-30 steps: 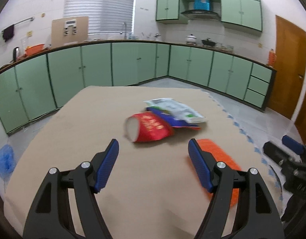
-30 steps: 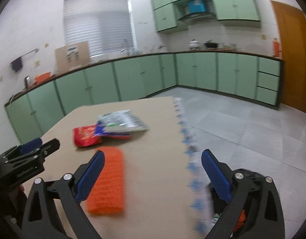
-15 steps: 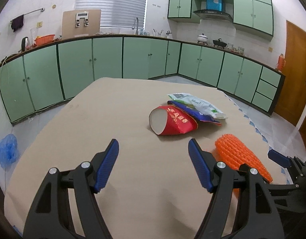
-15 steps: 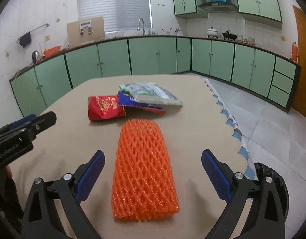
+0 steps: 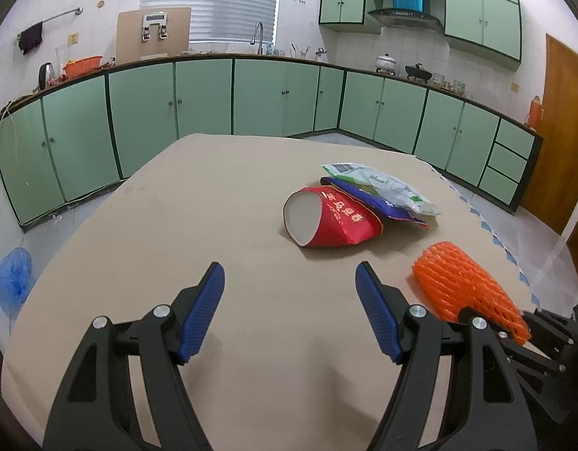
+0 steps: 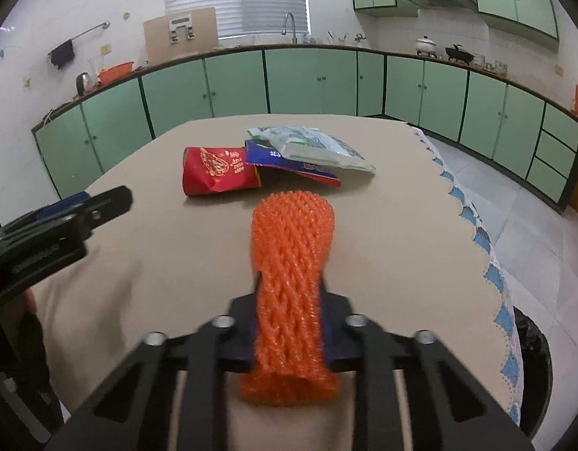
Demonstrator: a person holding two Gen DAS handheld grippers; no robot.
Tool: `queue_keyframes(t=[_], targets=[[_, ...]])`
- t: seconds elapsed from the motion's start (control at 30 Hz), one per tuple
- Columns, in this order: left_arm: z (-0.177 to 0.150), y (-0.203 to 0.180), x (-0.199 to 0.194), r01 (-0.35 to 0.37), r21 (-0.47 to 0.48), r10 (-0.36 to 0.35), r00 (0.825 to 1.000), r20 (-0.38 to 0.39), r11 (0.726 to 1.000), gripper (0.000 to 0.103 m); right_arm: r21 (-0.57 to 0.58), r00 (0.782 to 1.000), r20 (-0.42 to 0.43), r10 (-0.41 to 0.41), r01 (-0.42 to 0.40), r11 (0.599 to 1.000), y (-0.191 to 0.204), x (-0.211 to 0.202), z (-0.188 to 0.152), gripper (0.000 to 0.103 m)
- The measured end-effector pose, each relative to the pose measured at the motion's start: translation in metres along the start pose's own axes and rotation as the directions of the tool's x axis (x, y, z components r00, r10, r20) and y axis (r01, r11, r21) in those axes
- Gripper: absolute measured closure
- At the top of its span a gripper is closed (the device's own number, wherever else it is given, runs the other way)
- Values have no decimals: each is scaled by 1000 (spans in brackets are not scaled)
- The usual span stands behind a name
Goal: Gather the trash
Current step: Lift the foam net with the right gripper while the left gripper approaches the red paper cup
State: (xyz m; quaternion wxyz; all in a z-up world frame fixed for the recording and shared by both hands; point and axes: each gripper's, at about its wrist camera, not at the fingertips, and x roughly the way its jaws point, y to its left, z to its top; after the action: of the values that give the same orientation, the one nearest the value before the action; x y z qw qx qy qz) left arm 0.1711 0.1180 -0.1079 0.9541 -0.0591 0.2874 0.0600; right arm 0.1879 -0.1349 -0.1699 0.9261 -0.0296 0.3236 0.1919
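An orange foam net (image 6: 292, 233) lies on the tan table (image 6: 168, 248), and my right gripper (image 6: 289, 293) is closing on its near end; the pads squeeze the net narrow. Beyond it lie a crushed red paper cup (image 6: 217, 171), a blue wrapper (image 6: 289, 163) and a white-green bag (image 6: 311, 144) stacked on the wrapper. My left gripper (image 5: 289, 268) hovers open over bare table, short of the red cup (image 5: 338, 221), with nothing between its fingers. The net (image 5: 462, 289) sits to its right.
A black bin (image 6: 533, 357) stands on the floor by the table's right edge, below the scalloped blue-white cloth trim (image 6: 477, 236). A blue plastic bag (image 5: 11, 282) lies on the floor at the left. Green cabinets (image 5: 202, 94) line the walls.
My right gripper has come down over the orange net and its jaws have gone from wide open to pinching it. The left gripper has edged closer to the red cup, still open.
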Motion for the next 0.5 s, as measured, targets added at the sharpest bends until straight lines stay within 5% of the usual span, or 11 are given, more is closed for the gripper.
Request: queue_keyframes(t=[0.5], targets=[[33,-14,48,38,-16,-39,998,-45,999,46,60,997,65,-37,33,998,-26,-3,30,92]])
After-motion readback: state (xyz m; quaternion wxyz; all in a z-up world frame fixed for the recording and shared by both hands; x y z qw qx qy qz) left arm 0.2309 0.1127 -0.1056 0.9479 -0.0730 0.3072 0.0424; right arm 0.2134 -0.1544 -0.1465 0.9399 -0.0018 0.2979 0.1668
